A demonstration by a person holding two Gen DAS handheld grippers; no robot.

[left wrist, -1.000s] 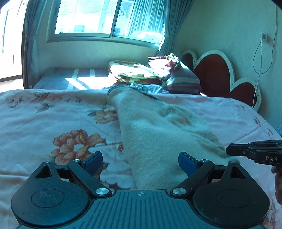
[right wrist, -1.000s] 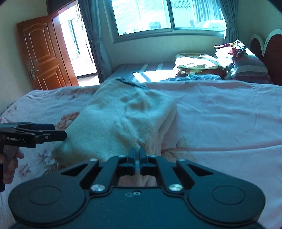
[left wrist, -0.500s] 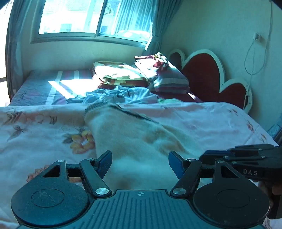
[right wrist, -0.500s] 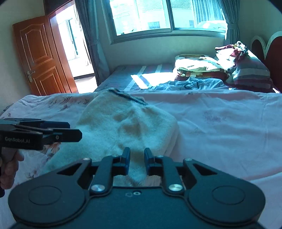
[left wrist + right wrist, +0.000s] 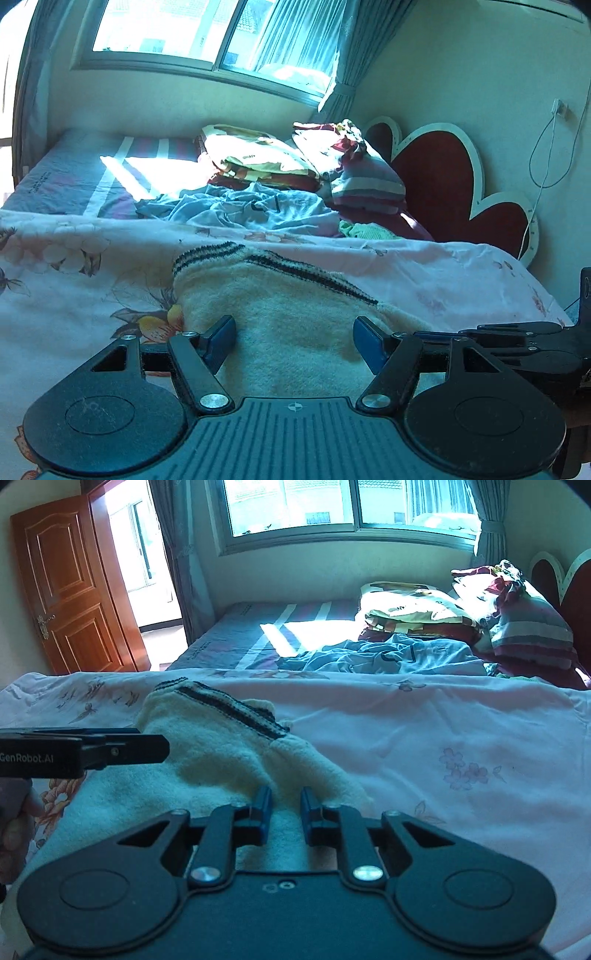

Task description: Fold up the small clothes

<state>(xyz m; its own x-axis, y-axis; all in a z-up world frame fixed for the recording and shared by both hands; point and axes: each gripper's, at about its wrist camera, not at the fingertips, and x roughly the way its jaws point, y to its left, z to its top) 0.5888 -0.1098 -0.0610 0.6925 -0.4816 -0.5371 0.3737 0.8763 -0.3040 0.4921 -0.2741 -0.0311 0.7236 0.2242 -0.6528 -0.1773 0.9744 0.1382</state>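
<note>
A cream fuzzy sweater with dark stripes at its far edge lies on the pink floral bedspread; it also shows in the right wrist view. My left gripper is open wide, just above the sweater's near part, holding nothing. My right gripper is partly open with a narrow gap, empty, over the sweater's near right edge. In the left wrist view the right gripper's body sits close at the right. In the right wrist view the left gripper's fingers reach in from the left.
A crumpled light blue garment lies beyond the bedspread. Folded bedding and striped pillows are piled by the red scalloped headboard. A wooden door stands open at the left of the right wrist view.
The right gripper has gone from shut to partly open, letting go of the sweater. Both grippers moved forward over the sweater, whose striped edge now lies nearer and flatter.
</note>
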